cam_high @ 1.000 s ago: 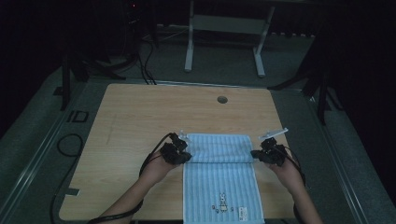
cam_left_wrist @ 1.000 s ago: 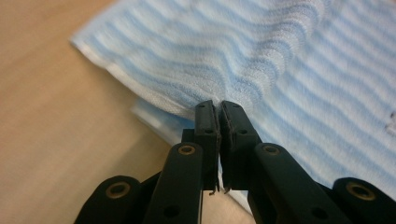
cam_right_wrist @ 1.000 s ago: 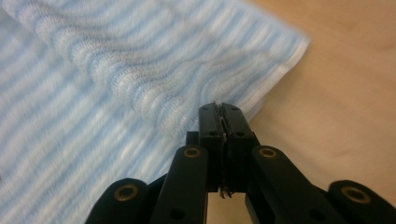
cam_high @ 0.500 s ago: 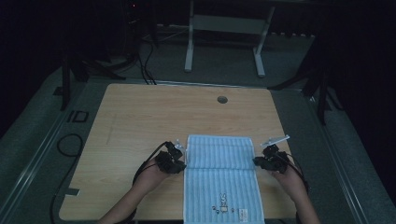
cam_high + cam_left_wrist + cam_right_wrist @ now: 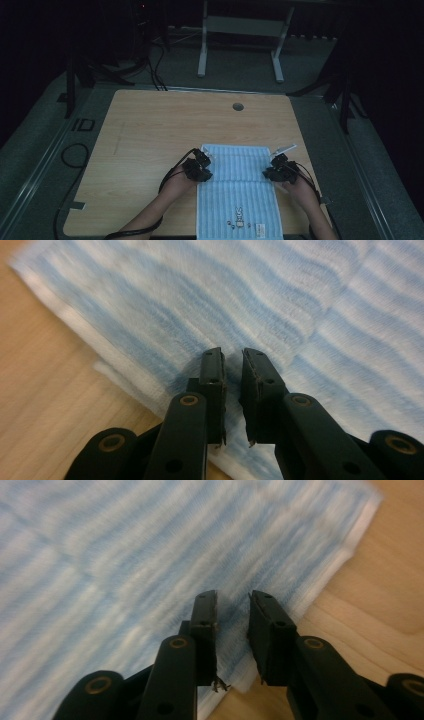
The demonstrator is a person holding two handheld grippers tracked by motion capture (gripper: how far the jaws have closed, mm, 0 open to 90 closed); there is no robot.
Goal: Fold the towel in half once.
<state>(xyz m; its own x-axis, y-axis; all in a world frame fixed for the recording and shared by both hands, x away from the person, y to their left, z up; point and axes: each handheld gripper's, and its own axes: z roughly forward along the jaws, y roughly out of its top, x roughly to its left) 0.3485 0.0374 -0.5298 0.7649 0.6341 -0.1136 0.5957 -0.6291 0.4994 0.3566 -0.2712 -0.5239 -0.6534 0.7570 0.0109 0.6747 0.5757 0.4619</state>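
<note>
**Grippers parted over striped towel**

Left gripper (image 5: 233, 357): jaws a narrow gap apart, nothing pinched, above the towel's (image 5: 239, 172) left edge. Right gripper (image 5: 234, 600): jaws just opening, gap wider, empty, above the right edge. Towel: blue-and-white, folded, lying flat at the near middle of the wooden table (image 5: 150, 125).

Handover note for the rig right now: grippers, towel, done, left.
Left gripper: jaws slightly apart, just opening, nothing between them, over the towel's left edge.
Right gripper: jaws slightly apart, just opening, nothing between them, over the right edge.
Towel: blue striped, on the near half of the wooden table, folded, far edge doubled over, near end with the small print at the table's front edge.
Done: one fold laid and let go.
Left: probably regrip and fold again; smooth the ripples.
</note>
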